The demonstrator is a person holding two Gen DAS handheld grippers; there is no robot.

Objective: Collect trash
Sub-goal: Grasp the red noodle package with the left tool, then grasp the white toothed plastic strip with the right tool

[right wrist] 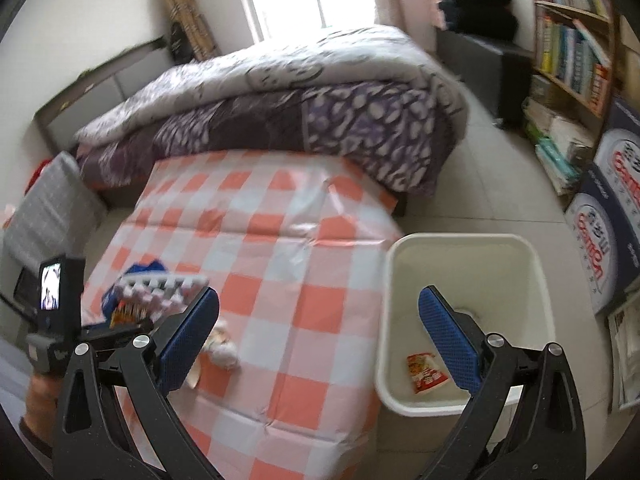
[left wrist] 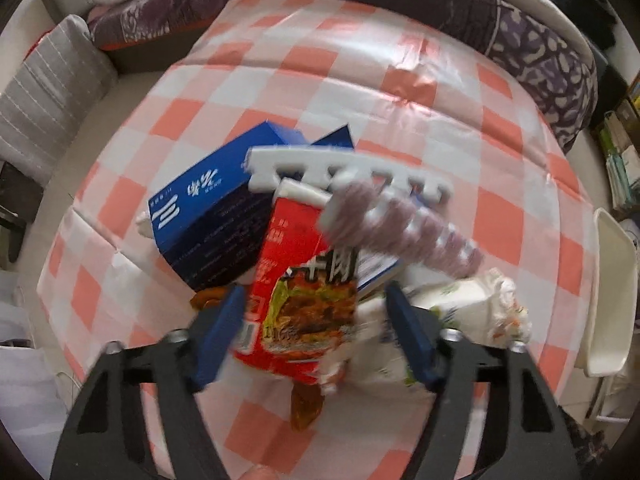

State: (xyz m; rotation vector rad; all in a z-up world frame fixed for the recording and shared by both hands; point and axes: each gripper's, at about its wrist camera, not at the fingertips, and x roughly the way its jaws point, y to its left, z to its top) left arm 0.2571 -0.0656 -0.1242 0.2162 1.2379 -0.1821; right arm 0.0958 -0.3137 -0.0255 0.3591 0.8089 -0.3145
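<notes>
On a bench point(left wrist: 400, 92) draped in checked cloth, the left hand-held gripper point(left wrist: 314, 330) spreads wide over a red noodle packet point(left wrist: 304, 280); the right hand-held gripper point(right wrist: 320, 328) gapes above a white bin point(right wrist: 460, 248) holding one wrapper point(right wrist: 426, 372), bed point(right wrist: 280, 112) beyond

Left tool point(left wrist: 312, 336) open, red packet point(left wrist: 296, 280) between

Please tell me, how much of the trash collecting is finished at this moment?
Little is done: the white plastic bin holds one small red snack packet. The open left gripper straddles the red noodle wrapper. The open right gripper holds nothing. The blue cardboard box, white foam comb-shaped piece and crumpled white wrapper remain on the checkered tablecloth.
</notes>
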